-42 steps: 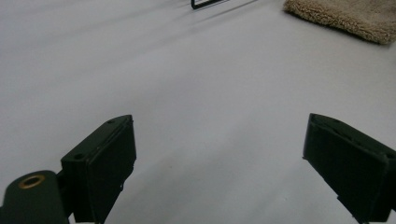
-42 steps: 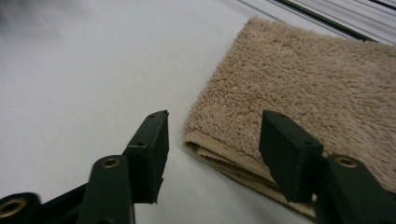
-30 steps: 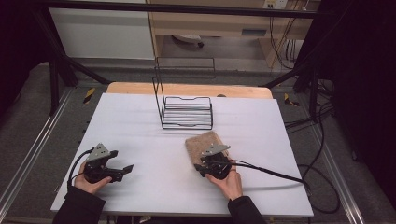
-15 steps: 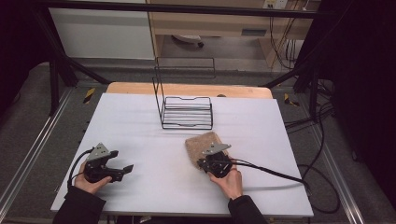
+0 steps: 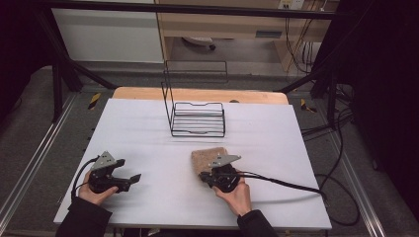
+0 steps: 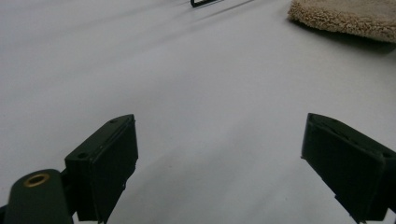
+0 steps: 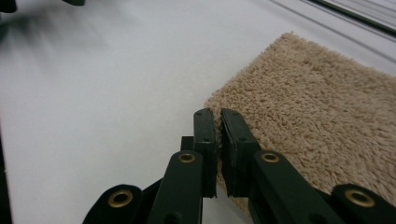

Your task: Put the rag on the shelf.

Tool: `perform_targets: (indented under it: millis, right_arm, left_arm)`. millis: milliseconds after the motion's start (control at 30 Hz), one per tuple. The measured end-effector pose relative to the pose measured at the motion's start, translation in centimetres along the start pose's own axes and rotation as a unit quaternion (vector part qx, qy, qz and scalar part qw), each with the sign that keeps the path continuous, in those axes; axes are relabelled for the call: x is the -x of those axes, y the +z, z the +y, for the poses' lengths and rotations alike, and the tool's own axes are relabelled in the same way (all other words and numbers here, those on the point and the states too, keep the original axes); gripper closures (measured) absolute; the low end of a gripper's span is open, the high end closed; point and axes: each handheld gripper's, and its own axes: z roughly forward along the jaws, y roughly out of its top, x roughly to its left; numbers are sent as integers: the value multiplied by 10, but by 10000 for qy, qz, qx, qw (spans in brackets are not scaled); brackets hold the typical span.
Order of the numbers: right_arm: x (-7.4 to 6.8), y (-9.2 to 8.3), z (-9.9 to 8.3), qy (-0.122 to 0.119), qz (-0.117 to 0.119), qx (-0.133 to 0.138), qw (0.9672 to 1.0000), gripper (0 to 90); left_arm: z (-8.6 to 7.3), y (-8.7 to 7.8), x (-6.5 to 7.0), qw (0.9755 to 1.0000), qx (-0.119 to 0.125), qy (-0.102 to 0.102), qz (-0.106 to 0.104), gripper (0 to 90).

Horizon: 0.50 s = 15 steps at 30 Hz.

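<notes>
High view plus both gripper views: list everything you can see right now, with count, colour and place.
Towel: one, beige, folded, near-right part of the table, its near corner at the right gripper's tips.
Wire rack: one, black, far middle of the table.
Table: one, white top, wooden far edge.
Cables: several, black, floor at right.
Left gripper: one, black, near left, jaws wide apart, nothing between them.
Right gripper: one, black, jaws closed on the towel's edge.

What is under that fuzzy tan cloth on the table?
The tan cloth lies flat on the white table. At its near corner the right gripper pinches the edge, fingers closed. Anything beneath the rest is covered.
</notes>
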Motion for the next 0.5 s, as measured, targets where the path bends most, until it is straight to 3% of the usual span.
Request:
perform_targets:
  millis: [500]
  right_arm:
    - [-29, 15, 2, -100, 528, 3, 9986, 855]
  left_arm:
    - [0, 0, 0, 10000, -5, 6, 1, 107]
